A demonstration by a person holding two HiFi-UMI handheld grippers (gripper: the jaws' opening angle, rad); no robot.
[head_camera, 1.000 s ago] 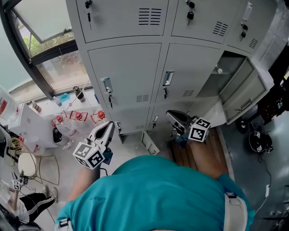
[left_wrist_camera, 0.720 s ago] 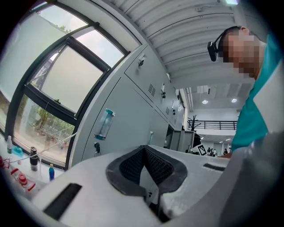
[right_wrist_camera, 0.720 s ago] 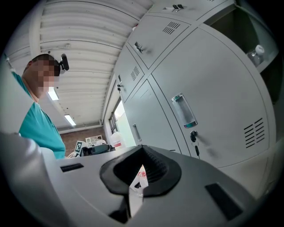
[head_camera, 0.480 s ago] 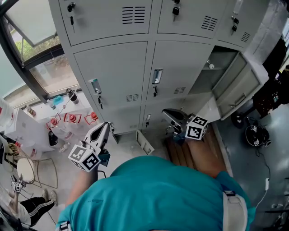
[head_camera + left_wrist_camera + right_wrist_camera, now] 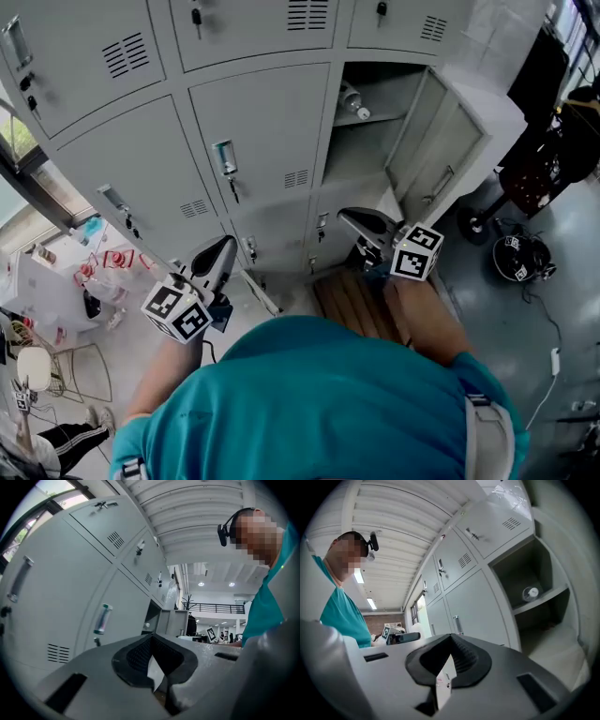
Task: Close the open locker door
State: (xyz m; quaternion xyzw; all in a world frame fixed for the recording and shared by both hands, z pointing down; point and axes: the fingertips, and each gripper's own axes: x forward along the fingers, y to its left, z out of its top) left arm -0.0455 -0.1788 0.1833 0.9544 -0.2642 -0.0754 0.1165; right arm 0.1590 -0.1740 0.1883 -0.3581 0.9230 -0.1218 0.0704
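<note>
No text is legible (the marker cube (image 5: pixel 415 251) shows only patterns).

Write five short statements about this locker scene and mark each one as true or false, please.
1. One locker door stands open. True.
2. The locker behind it is empty. False: a small bottle lies on its shelf.
3. The right tool grips the door's handle. False: its jaws are together on nothing, and it is apart from the door.
4. The left tool has its jaws together. True.
5. The person wears a red shirt. False: the shirt is teal.
</note>
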